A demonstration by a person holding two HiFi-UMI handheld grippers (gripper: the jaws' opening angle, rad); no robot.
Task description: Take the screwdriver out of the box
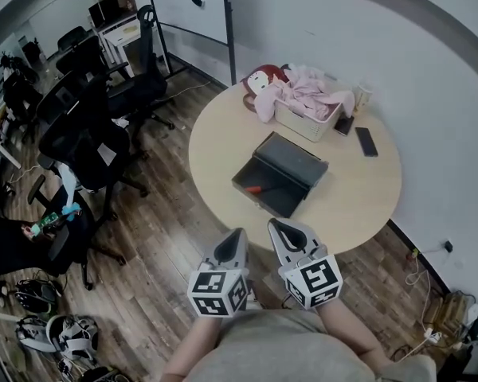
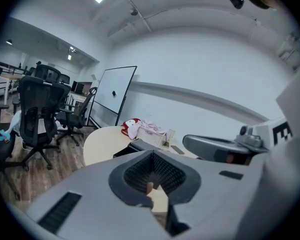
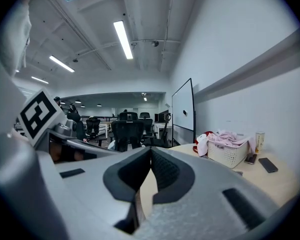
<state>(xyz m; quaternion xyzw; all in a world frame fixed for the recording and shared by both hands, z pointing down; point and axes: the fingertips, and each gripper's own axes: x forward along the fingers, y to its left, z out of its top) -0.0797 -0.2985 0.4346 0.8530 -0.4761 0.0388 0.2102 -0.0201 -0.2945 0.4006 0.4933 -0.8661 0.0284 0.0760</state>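
An open black box (image 1: 291,165) lies on the round beige table (image 1: 215,146), its lid folded back. Inside it, near the front left corner, lies a screwdriver (image 1: 253,188) with a red handle. Both grippers hang side by side off the table's near edge, short of the box and pointing toward it. My left gripper (image 1: 239,233) is shut with nothing in it; from its own view (image 2: 152,153) the box's dark edge (image 2: 131,146) shows ahead. My right gripper (image 1: 272,223) (image 3: 151,149) is also shut and holds nothing.
A white basket (image 1: 301,123) with pink cloth and a red-haired doll (image 1: 263,80) stands at the table's far side, beside a cup (image 1: 362,94) and two phones (image 1: 366,142). Black office chairs (image 1: 88,142) crowd the wooden floor to the left. A white wall curves round the right.
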